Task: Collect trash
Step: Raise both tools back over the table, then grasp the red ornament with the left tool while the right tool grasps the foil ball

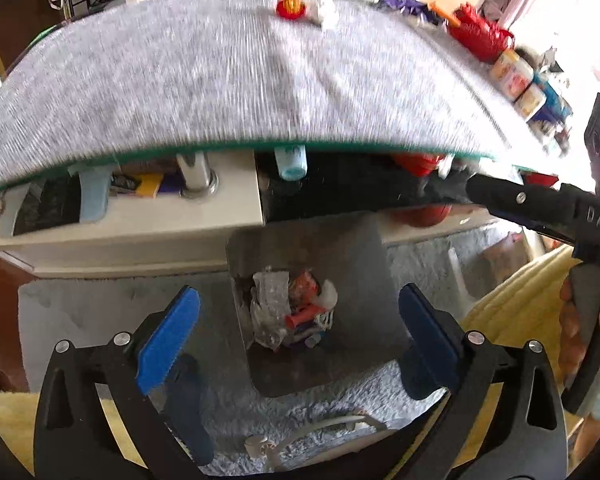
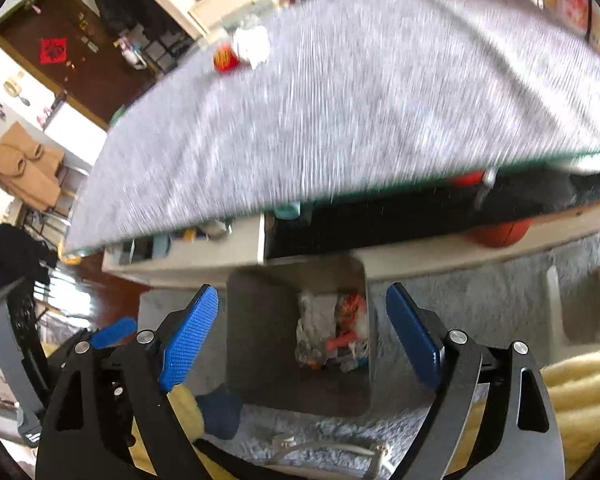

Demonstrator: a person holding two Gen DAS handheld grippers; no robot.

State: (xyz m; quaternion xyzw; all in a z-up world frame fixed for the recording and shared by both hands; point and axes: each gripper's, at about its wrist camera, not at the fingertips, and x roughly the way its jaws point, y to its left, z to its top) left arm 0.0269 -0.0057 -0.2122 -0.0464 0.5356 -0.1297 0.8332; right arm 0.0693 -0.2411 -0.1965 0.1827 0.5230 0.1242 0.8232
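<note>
While both tongs hang wide open and hold nothing, the left gripper (image 1: 300, 336) and right gripper (image 2: 302, 334) sit over the gray bin (image 1: 356, 248). Next, they should reach the red wrapper (image 1: 291, 8) and white tissue (image 1: 327, 10) far across the table (image 1: 160, 92).

Bright daylight, motion blur (fisheye-warped edges)

The tabletop (image 1: 180, 80) wears a matt grey woven cloth. The bin (image 1: 352, 248) looks like smooth matt grey plastic, holding crinkly clear plastic wrappers (image 1: 268, 304). The rug (image 1: 100, 312) is shaggy grey pile. Each gripper's pads (image 2: 188, 344) are blue ribbed rubber on matt black frames.
</note>
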